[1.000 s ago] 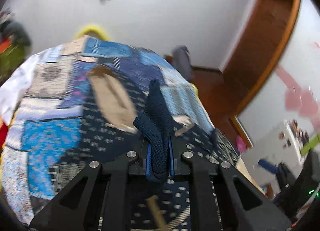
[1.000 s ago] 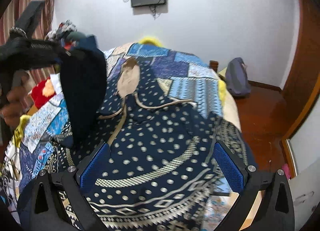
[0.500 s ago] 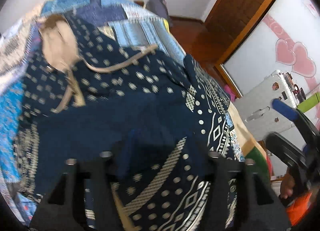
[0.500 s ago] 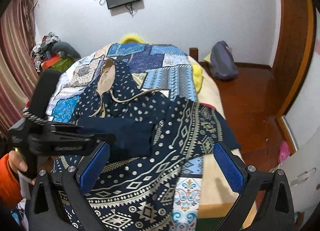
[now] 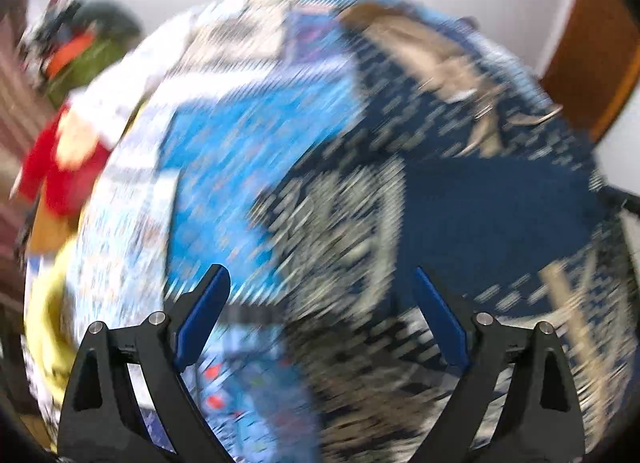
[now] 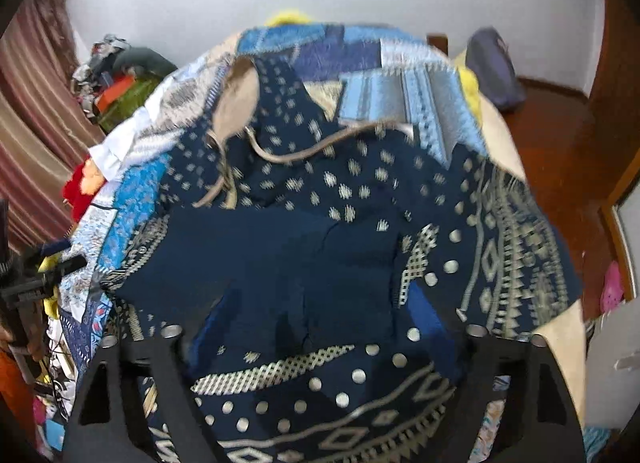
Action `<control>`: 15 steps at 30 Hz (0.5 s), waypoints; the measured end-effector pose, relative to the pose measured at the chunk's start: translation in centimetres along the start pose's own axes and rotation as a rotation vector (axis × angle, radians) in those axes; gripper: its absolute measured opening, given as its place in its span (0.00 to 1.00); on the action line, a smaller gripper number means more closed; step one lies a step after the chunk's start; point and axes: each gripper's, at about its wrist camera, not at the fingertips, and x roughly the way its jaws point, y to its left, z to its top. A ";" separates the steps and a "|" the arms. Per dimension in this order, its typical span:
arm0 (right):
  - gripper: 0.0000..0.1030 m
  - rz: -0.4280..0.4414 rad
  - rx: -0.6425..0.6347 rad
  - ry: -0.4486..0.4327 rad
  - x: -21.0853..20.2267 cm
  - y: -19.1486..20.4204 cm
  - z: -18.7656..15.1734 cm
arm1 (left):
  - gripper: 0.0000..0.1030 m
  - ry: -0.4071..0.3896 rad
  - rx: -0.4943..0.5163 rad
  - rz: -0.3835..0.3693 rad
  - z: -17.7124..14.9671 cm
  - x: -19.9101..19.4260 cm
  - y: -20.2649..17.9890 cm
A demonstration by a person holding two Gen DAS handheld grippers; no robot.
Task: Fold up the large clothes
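Note:
A large navy garment (image 6: 360, 191) with pale dots and woven bands lies spread on the patchwork bedspread (image 6: 400, 95). A plain navy flap (image 6: 280, 255) lies folded across its middle. My right gripper (image 6: 320, 319) hovers low over that flap, its jaws closing, with cloth lying between the blurred blue pads (image 6: 428, 315) but not visibly pinched. In the blurred left wrist view my left gripper (image 5: 322, 295) holds nothing, its jaws opening wide above the garment (image 5: 500, 203) edge and bedspread (image 5: 240, 151). It also shows at the right wrist view's left edge as the left gripper (image 6: 40, 275).
A heap of clothes (image 6: 120, 75) and a striped curtain (image 6: 32, 123) are left of the bed. A red item (image 6: 80, 183) lies at the bed's left side. A grey backpack (image 6: 496, 67) sits on the wooden floor (image 6: 560, 123) at the right.
The left gripper let go of the dark fabric, opened wide and swung down to the bed's left side. The flap now lies folded. The right gripper sank closer and its jaws narrowed.

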 end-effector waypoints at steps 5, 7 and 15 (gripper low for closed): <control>0.54 -0.044 0.028 0.059 3.4 -0.6 0.0 | 0.90 0.117 -0.082 -0.036 -4.6 4.4 3.4; 0.34 -0.071 0.000 0.044 3.6 0.1 0.2 | 0.90 0.148 -0.118 -0.055 -5.3 6.2 3.7; 0.10 -0.223 -0.155 0.000 2.9 2.2 0.2 | 0.90 0.058 -0.287 0.150 -3.6 7.4 5.2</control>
